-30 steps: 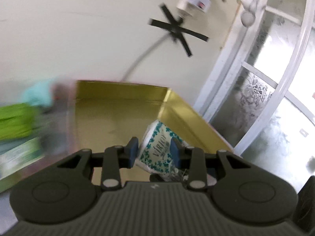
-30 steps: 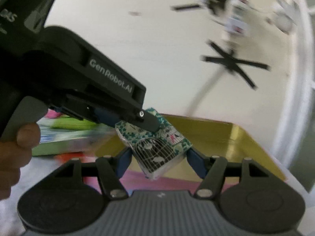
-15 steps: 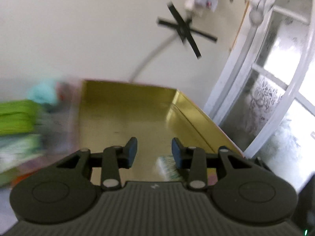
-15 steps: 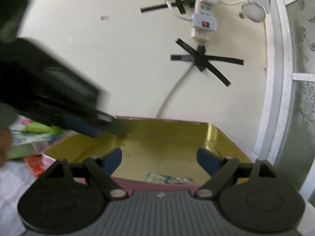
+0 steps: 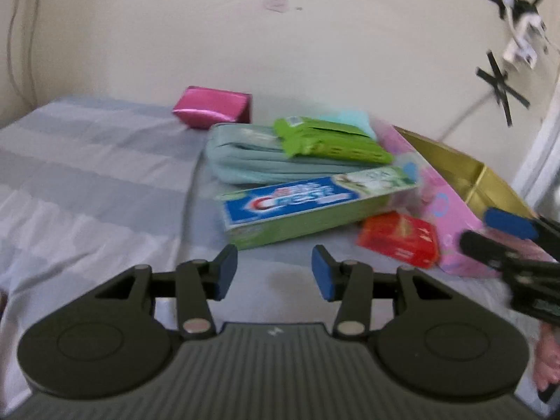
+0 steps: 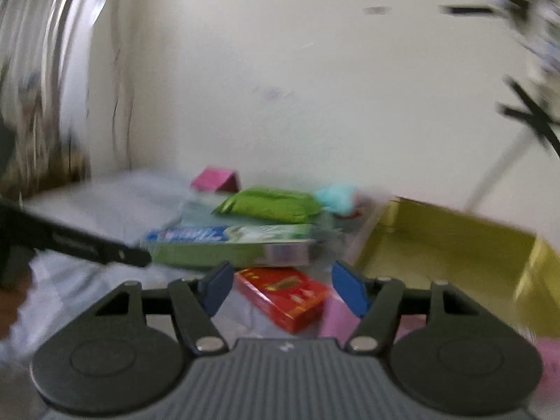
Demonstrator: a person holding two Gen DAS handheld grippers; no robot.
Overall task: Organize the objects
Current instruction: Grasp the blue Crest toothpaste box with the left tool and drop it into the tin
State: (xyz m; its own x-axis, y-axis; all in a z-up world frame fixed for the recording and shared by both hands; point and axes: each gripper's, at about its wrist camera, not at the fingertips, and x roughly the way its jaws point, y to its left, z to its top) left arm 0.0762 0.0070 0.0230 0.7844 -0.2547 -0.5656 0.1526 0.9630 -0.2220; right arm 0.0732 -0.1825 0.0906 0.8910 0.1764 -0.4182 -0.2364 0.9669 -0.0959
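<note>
My left gripper (image 5: 274, 273) is open and empty, low over the striped sheet, just in front of a green Crest toothpaste box (image 5: 315, 206). My right gripper (image 6: 285, 288) is open and empty, with a red box (image 6: 283, 297) lying on the bed between and beyond its fingers. The toothpaste box (image 6: 227, 245) lies behind the red box (image 5: 399, 238). A green packet (image 5: 329, 140) sits on a teal pouch (image 5: 266, 161). The pink box with gold inside (image 5: 465, 175) stands at the right; it also shows in the right wrist view (image 6: 451, 245).
A magenta packet (image 5: 210, 106) lies by the wall at the back. A pale blue item (image 6: 336, 196) sits behind the green packet (image 6: 269, 204). The bed's striped sheet (image 5: 87, 175) spreads to the left. Taped cables and a power strip (image 5: 518, 31) hang on the wall.
The patterned tissue pack left both grippers and lay in the gold box. Both grippers then swung left, away from the box, and now face the pile of items on the bed.
</note>
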